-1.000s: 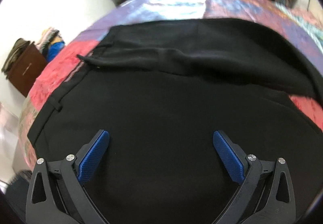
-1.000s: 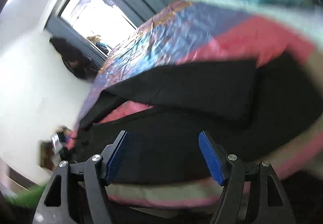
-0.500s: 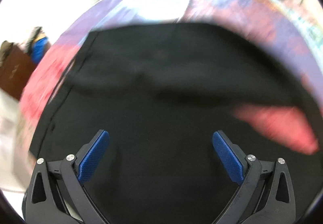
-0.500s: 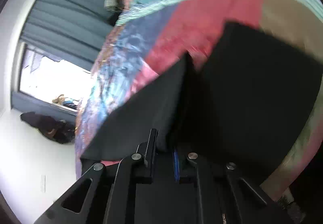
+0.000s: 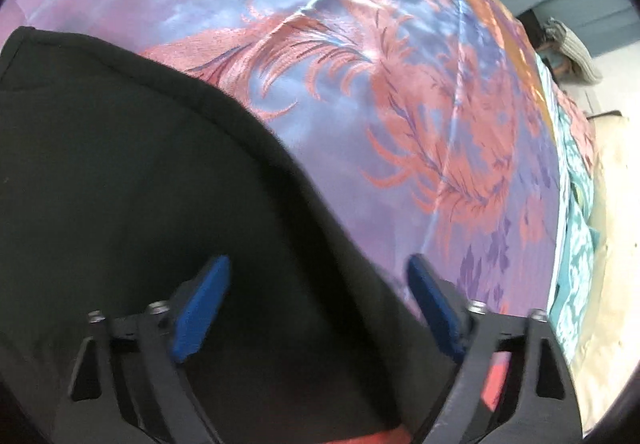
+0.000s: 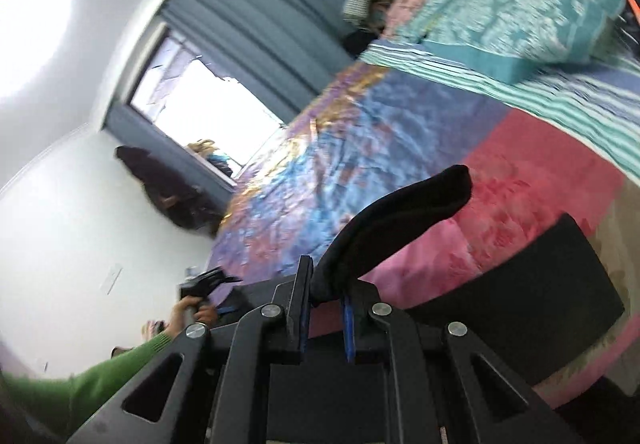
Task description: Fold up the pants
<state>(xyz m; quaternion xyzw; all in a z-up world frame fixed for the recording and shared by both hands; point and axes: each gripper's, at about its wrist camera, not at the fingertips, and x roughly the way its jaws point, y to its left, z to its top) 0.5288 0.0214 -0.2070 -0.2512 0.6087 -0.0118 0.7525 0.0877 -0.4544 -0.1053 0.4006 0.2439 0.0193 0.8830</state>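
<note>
Right gripper [image 6: 326, 318] is pinching a lifted fold of the black pants [image 6: 400, 220], jaws fully clamped on the cloth. Left gripper [image 5: 316, 304] is closing over the pants' far edge with the cloth lying beneath its jaws, not yet pressed. Most of the garment is lying on the patchwork quilt [image 5: 400, 104] of the bed, by its near edge. If the left jaws are missing the hem, I judge the fold will be dragging crooked, bunching one side.
</note>
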